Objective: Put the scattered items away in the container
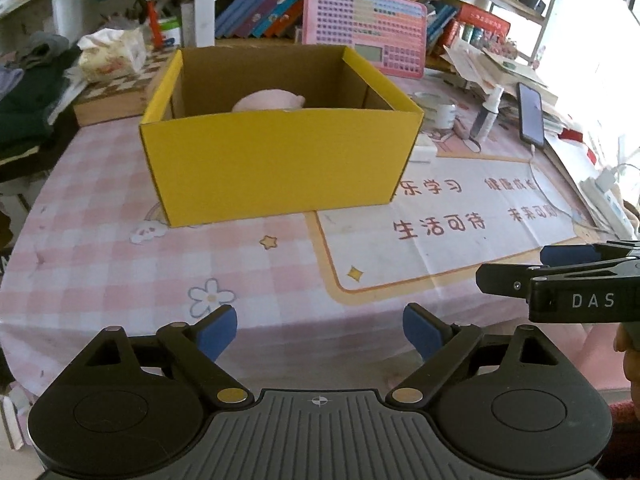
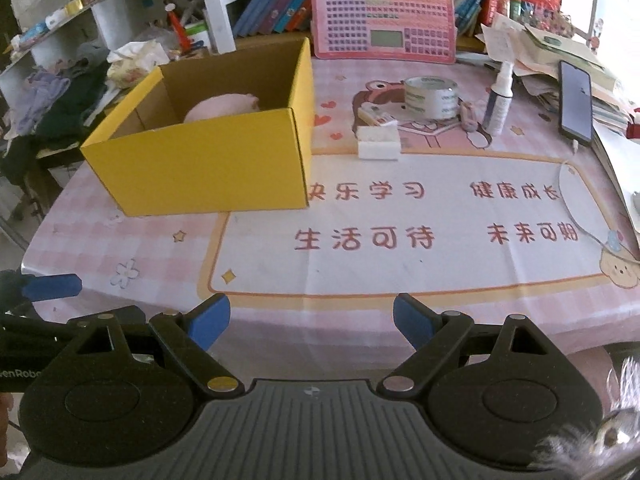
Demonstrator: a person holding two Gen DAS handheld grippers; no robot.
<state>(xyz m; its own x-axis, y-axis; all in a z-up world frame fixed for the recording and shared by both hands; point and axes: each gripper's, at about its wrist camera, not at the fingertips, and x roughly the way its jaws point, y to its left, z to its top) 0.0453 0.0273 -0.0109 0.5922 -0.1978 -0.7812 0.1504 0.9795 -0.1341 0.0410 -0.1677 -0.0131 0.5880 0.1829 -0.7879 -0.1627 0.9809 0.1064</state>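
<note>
Nearest: left gripper (image 1: 320,330), jaws spread wide and holding nothing, low over the near edge of the table (image 1: 100,248); right gripper (image 2: 311,320) likewise, jaws parted and bare; ahead of the left jaws, yellow box (image 1: 276,168) standing open-topped, pink soft item (image 1: 270,100) lying inside; beyond the right jaws and right of the box, white block (image 2: 379,142), tape roll (image 2: 431,97), spray bottle (image 2: 499,100), phone (image 2: 576,100) farther right.
</note>
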